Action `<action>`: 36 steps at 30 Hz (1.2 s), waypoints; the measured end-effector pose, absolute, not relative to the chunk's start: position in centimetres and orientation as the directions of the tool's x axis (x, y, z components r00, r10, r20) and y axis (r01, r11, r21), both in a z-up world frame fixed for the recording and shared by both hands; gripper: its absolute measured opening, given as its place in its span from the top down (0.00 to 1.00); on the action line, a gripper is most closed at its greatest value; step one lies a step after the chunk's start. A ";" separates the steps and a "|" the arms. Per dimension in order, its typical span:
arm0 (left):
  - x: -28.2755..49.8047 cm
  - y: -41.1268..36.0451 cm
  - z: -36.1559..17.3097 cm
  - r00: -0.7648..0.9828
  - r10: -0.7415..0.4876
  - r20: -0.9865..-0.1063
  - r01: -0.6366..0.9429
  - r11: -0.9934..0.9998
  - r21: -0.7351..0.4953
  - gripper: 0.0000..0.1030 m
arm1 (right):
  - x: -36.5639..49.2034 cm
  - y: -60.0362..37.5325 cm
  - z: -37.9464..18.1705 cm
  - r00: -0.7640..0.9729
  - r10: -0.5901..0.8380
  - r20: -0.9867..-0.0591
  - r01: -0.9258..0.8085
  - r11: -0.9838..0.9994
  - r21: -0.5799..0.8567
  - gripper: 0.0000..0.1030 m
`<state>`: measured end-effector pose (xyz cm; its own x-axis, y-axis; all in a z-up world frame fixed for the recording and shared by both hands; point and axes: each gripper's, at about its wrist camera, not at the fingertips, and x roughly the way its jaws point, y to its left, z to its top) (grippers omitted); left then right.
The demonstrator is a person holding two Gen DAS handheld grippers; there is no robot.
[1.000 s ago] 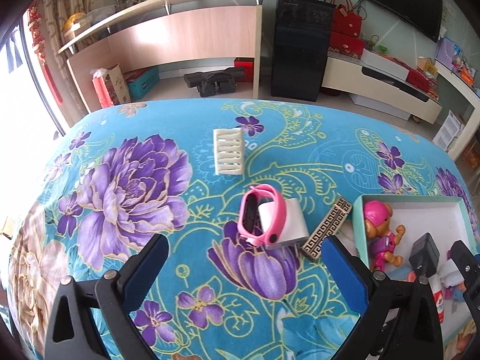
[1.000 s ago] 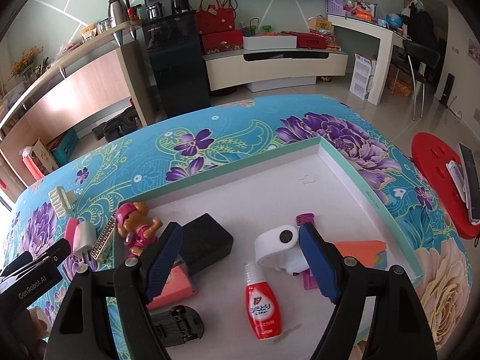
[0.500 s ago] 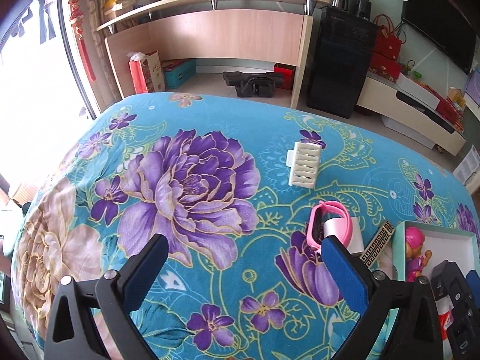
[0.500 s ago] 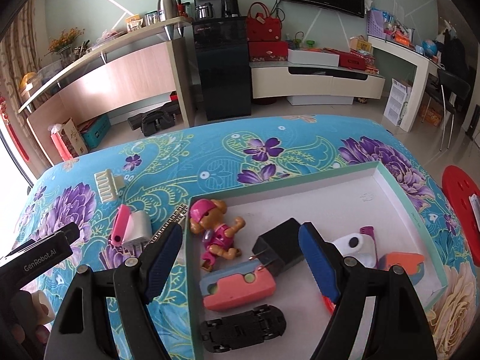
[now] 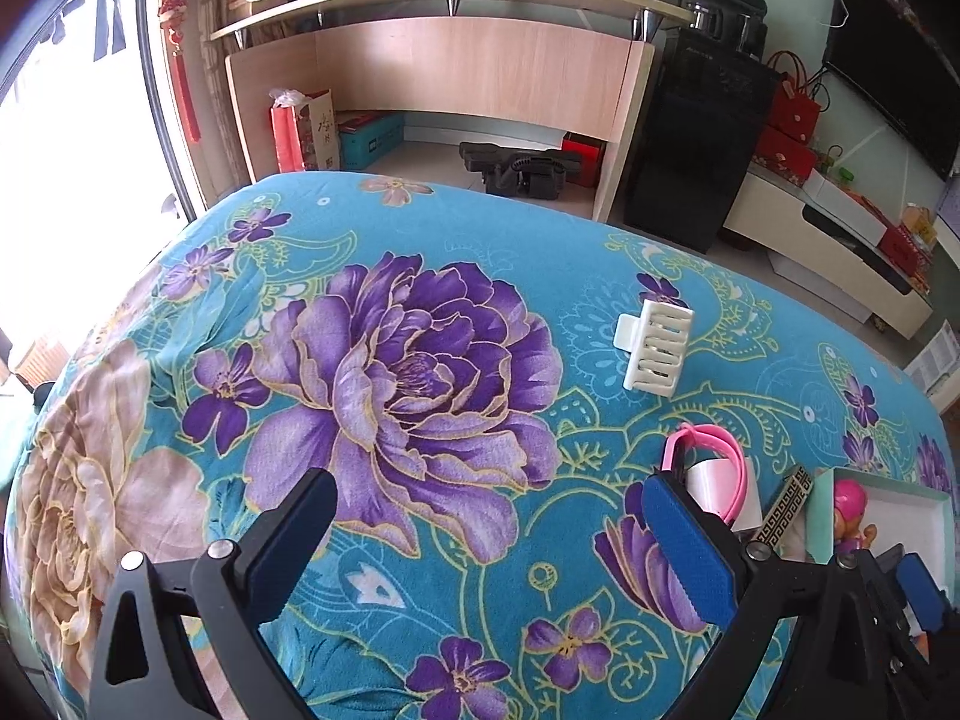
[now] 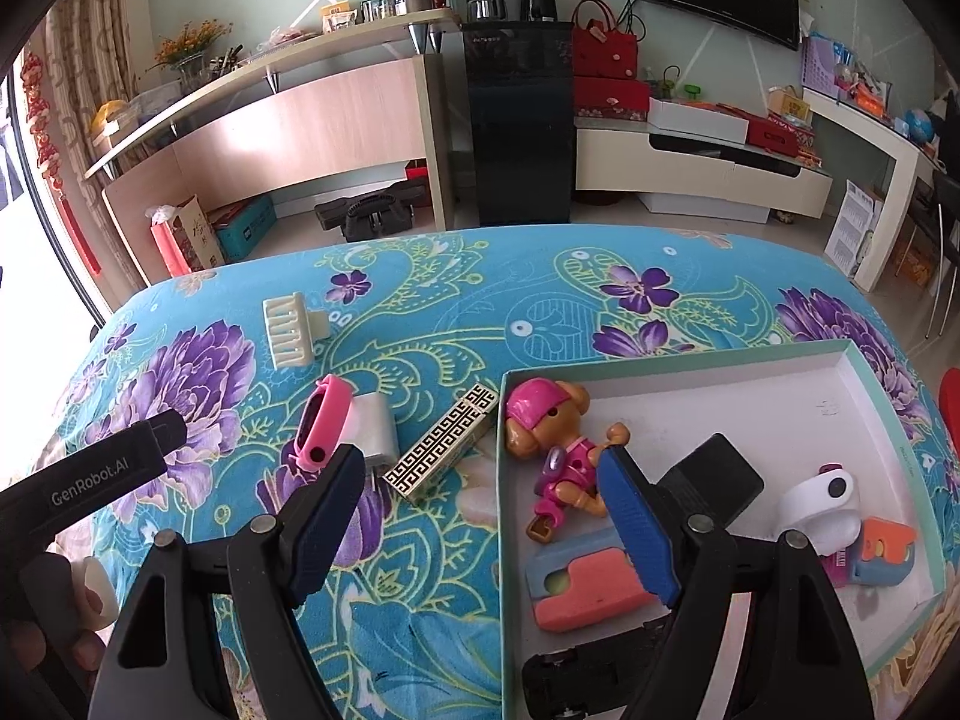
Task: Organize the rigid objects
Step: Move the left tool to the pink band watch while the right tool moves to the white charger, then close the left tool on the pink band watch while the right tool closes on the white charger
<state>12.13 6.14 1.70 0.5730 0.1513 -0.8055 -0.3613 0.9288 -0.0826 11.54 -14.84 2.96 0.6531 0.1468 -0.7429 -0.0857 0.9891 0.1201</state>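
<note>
Remaining outside the tray (image 6: 864, 387) are four rigid items on the floral cloth (image 5: 420, 360): a patterned gold-and-black bar (image 6: 444, 450) lying just beside the tray's left wall, a white charger block (image 6: 375, 429) with a pink band (image 6: 321, 426) leaned against it, and a white ribbed clip (image 6: 291, 330) farther off. Both tools are seen with jaws spread wide and nothing held: the right gripper (image 6: 480, 516) straddles the tray's left wall, the left gripper (image 5: 489, 546) hovers over bare cloth. The patterned bar is judged the nearest pick; it would best be approached across its narrow width, clear of the wall, then lifted over the rim. Only the right wrist view shows the tray's contents: a pink toy figure (image 6: 555, 438), a black block (image 6: 717, 480), a white round device (image 6: 819, 504), coral pieces, a black car. In the left wrist view only a tray corner is shown, and the bar is partly hidden behind a finger.
</note>
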 end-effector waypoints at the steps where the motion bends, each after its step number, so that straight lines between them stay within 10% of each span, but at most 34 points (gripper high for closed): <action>1: 12.3 6.1 1.6 0.578 0.141 -0.804 -0.351 0.932 -0.089 0.00 | 11.7 -14.9 2.9 0.650 0.149 -0.745 -0.083 0.989 0.125 0.22; 32: 16.9 1.8 -1.7 0.590 -0.111 -0.800 -0.134 0.964 -0.232 0.01 | 18.9 -15.4 3.6 0.530 0.227 -0.817 -0.149 0.974 0.174 0.25; 36: 17.3 1.4 -2.1 0.588 -0.158 -0.793 -0.109 0.956 -0.271 0.13 | 19.5 -15.2 3.0 0.499 0.244 -0.832 -0.163 0.969 0.186 0.25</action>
